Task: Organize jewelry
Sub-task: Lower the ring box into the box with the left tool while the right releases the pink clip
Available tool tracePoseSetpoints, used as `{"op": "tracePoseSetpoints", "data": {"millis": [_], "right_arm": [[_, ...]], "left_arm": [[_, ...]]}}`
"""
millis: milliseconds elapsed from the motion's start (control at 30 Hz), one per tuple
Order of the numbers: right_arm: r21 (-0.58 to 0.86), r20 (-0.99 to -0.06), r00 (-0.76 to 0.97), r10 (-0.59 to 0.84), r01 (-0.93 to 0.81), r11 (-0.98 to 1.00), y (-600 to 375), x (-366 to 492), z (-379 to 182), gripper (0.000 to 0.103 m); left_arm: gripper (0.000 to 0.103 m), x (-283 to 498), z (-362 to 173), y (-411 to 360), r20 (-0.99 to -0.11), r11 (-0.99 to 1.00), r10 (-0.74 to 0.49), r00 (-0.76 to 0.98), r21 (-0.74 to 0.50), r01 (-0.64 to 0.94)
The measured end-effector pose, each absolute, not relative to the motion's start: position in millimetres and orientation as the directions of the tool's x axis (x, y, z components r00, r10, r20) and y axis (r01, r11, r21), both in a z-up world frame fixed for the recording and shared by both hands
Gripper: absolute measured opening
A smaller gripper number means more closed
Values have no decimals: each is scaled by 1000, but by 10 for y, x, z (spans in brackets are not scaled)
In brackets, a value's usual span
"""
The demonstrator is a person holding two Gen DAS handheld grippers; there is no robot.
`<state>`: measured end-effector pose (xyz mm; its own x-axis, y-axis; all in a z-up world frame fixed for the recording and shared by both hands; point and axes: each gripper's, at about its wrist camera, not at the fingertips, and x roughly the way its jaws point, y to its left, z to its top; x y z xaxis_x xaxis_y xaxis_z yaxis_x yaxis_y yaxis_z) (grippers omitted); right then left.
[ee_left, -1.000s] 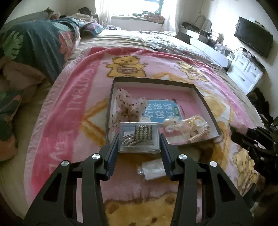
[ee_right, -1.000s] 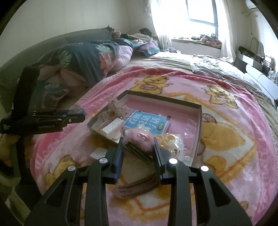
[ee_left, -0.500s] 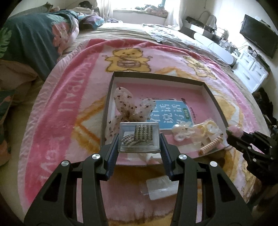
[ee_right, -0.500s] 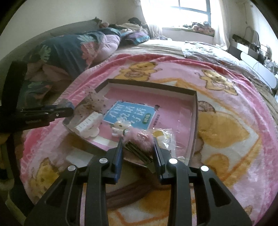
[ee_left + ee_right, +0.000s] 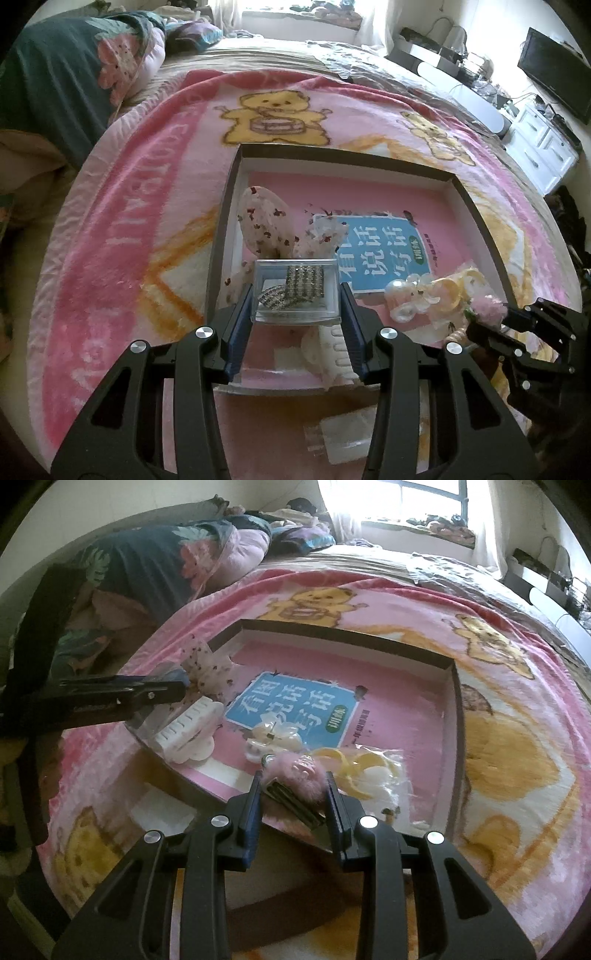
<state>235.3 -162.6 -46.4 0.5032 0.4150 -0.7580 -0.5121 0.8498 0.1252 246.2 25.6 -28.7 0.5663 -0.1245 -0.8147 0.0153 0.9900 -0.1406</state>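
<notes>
L gripper (image 5: 295,295) clamped on clear rhinestone-bracelet box (image 5: 295,291), above tray (image 5: 347,157) near-left corner | R gripper (image 5: 293,794) clamped on pink fluffy hair clip (image 5: 295,773), over near edge | lower level, release onto bare floor

Left tool (image 5: 295,306), right tool (image 5: 293,794): black frames, blue pads, silver screws.

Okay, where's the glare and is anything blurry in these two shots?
Left wrist view: the window is blown out and the edges bend from the fisheye; the clear box stays sharp. Right wrist view: the window glares too, and the pink fluffy clip looks soft.
</notes>
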Motion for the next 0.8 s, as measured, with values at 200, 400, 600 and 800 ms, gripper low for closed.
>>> {"op": "tracePoseSetpoints", "data": {"millis": [200,400,600,800], "right_arm": [[141,-762,490,424,-513,847,-1583,2385,-482,32],[176,-755,488,439,-494,851,-1642,2348,-444,53],[203,-732,510,452,-470,859,-1776,2250,-322,65],[232,-708,540,455,-430,872,-1948,2151,-176,82]], "left_arm": [[36,2532,-331,270,-821,990,-123,558,-142,11],[36,2561,-333,270,-821,989,-127,557,-146,11],[36,2585,-347,256,-824,990,-126,552,-143,12],[49,2559,-299,244,-817,990,-121,563,-143,6]]}}
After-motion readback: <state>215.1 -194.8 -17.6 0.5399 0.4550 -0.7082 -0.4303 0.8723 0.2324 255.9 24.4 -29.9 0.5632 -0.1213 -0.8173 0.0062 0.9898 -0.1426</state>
